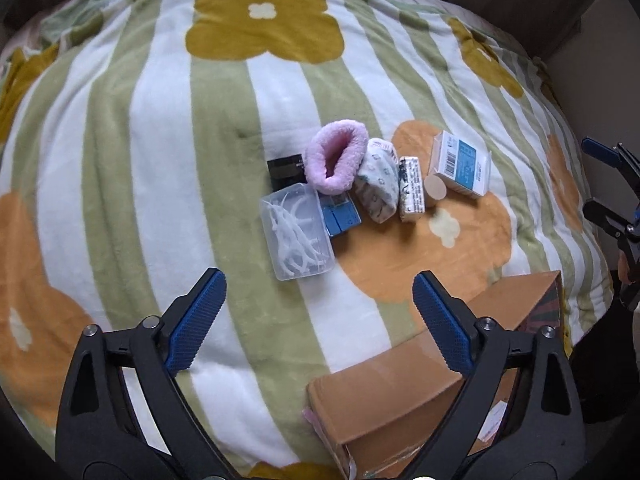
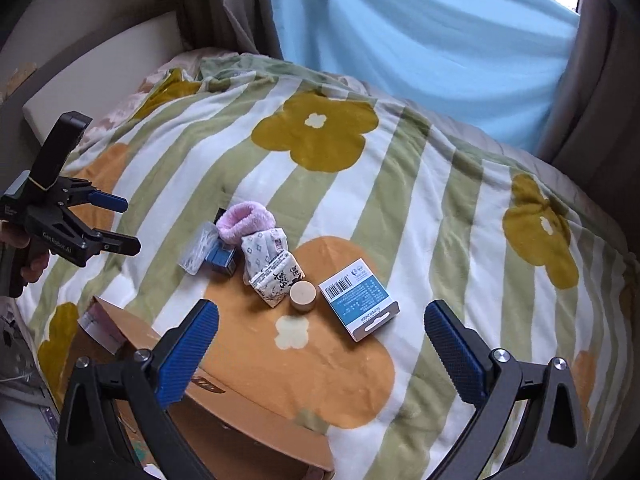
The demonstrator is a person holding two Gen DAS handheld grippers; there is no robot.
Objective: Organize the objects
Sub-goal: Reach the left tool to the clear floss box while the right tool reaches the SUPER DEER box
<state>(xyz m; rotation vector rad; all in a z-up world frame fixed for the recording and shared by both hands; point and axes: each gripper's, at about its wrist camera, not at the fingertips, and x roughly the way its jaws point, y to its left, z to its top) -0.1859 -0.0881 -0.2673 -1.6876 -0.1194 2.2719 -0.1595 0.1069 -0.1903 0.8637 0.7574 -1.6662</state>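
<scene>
A cluster of small objects lies on the flowered blanket (image 1: 132, 168): a clear plastic box of floss picks (image 1: 297, 232), a small blue box (image 1: 340, 216), a black card (image 1: 286, 170), a pink fuzzy sock (image 1: 338, 160), a patterned cloth roll (image 1: 378, 186), a printed packet (image 1: 412, 190), a small round wooden piece (image 1: 436, 192) and a white-and-blue box (image 1: 460, 166). My left gripper (image 1: 320, 320) is open and empty, just short of the floss box. My right gripper (image 2: 322, 352) is open and empty, hovering near the white-and-blue box (image 2: 359, 298) and the wooden piece (image 2: 303, 296).
An open cardboard box (image 1: 400, 392) stands at the near edge of the bed, under both grippers; it also shows in the right wrist view (image 2: 240, 420). A light blue curtain (image 2: 420, 32) hangs behind the bed. The blanket stretches away on the far side.
</scene>
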